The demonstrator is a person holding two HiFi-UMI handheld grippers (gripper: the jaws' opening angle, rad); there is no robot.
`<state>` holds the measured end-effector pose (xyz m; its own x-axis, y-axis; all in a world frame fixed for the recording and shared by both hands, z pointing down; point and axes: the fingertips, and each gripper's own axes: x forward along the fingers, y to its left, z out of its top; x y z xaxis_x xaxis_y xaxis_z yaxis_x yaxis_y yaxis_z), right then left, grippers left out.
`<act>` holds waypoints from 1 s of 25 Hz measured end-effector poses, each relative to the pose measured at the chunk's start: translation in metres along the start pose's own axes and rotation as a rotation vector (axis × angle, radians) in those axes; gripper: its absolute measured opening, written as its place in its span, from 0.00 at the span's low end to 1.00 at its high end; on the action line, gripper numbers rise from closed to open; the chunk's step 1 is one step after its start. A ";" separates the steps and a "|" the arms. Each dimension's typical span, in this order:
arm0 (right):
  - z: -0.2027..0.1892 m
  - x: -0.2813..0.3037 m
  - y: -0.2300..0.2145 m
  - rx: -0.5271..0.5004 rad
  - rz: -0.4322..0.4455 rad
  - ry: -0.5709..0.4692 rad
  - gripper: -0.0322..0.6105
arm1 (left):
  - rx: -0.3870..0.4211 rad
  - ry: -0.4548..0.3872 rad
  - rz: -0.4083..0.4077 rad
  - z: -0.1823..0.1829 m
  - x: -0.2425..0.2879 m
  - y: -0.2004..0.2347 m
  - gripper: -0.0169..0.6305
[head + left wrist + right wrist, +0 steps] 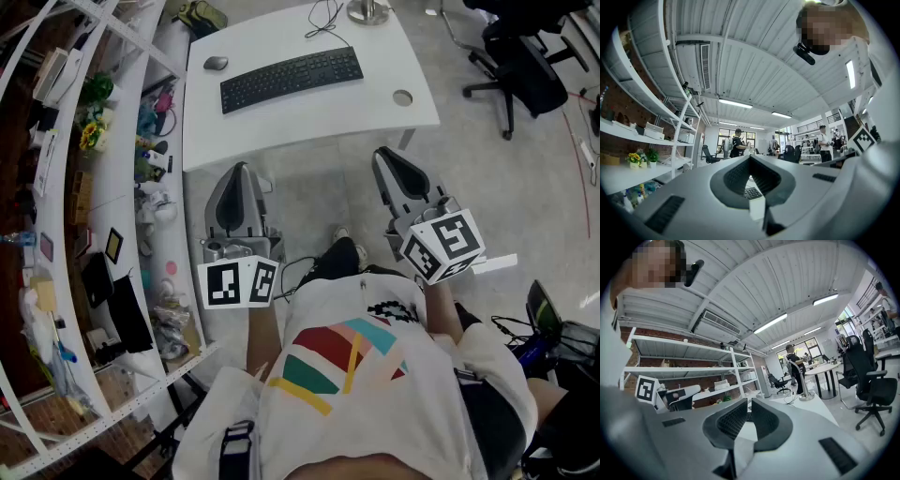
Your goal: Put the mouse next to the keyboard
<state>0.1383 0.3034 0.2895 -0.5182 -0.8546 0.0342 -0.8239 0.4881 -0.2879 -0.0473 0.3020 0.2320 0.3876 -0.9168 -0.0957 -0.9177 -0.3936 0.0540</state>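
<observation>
I read both pairs of jaws as pressed together on nothing. The left gripper (241,173) and right gripper (384,155) are held level, short of the smooth white counter (375,105). The mouse (216,64) sits far back on the counter, off the left end of the keyboard (291,79). It lies well ahead of my left jaws, the nearer of the 2. It's a small, smooth grey dome; the keyboard is a flat black slab running left to right.

We held the grey plastic left gripper (237,174) and the grey right gripper (384,157) level. Both pairs of jaws were closed, empty.
</observation>
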 end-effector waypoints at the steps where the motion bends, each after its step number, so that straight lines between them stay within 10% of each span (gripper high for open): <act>1: -0.001 0.001 -0.003 -0.004 -0.003 0.005 0.07 | 0.004 0.000 0.001 0.000 0.002 0.000 0.09; 8: 0.000 0.014 -0.031 -0.049 -0.042 0.017 0.07 | 0.030 0.017 0.008 -0.009 0.029 -0.003 0.09; 13: 0.002 0.048 -0.038 -0.057 -0.032 -0.002 0.36 | 0.020 0.014 0.007 -0.021 0.055 0.017 0.09; 25: 0.032 0.238 -0.067 -0.120 0.004 -0.055 0.36 | -0.034 -0.032 -0.044 -0.041 0.212 0.155 0.09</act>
<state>0.0777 0.0620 0.2862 -0.5112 -0.8593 -0.0200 -0.8450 0.5067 -0.1712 -0.1037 0.0437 0.2607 0.4236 -0.8964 -0.1303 -0.8964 -0.4356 0.0824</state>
